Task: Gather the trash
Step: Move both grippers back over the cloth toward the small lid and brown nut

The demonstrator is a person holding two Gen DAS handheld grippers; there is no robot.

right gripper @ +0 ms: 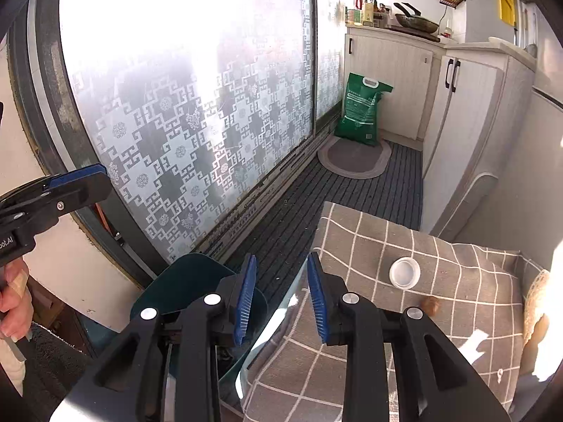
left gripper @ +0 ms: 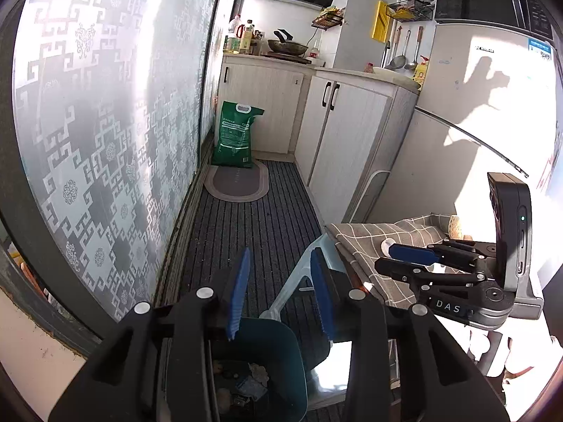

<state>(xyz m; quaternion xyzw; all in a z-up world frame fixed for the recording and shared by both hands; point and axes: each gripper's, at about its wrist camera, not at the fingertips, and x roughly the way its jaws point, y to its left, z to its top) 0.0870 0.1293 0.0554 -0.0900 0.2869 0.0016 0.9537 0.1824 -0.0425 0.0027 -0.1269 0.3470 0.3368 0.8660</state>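
Note:
A dark teal trash bin [left gripper: 281, 358] stands on the floor below my left gripper [left gripper: 281, 281], with scraps inside; its raised lid shows in the right wrist view [right gripper: 183, 285]. My left gripper is open and empty above the bin. My right gripper [right gripper: 281, 299] is open and empty over the near edge of the checked tablecloth [right gripper: 404, 334]. On the cloth lie a small white cup [right gripper: 404, 272] and a brown scrap [right gripper: 431, 305]. The right gripper also shows in the left wrist view [left gripper: 404, 258], over the cloth next to the cup [left gripper: 387, 245].
A patterned frosted glass door [left gripper: 105, 140] runs along the left. A green sack [left gripper: 235, 135] and oval mat [left gripper: 237, 183] lie at the far end by white cabinets [left gripper: 345, 140]. A fridge [left gripper: 475, 105] stands right. A light stool [left gripper: 299, 281] is beside the table.

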